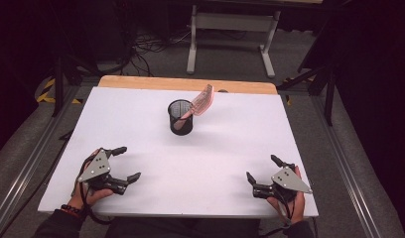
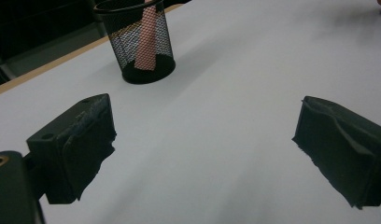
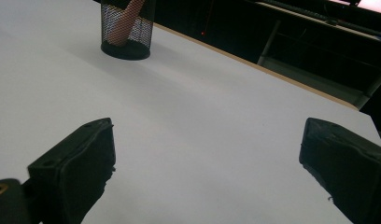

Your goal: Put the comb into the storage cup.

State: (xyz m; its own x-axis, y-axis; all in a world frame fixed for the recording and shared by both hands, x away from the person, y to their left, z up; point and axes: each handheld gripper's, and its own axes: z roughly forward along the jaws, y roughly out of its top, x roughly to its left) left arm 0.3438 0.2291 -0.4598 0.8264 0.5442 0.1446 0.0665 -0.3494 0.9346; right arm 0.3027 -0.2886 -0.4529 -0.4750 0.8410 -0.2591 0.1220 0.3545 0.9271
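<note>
A black mesh cup (image 1: 180,117) stands upright near the middle back of the white table (image 1: 190,163). A pink comb-like object (image 1: 199,105) leans out of it to the right; its lower end shows through the mesh (image 2: 146,42) (image 3: 121,28). My left gripper (image 1: 129,162) rests at the front left, open, nothing between its jaws. My right gripper (image 1: 262,169) rests at the front right, open and empty too. In each gripper view the cup (image 2: 138,39) (image 3: 127,29) stands well ahead of the spread jaws.
The table has a wooden strip (image 1: 185,83) along its far edge. Behind it stand a grey table frame (image 1: 233,34) and cables on the floor. A metal rail (image 1: 27,168) runs along the left side.
</note>
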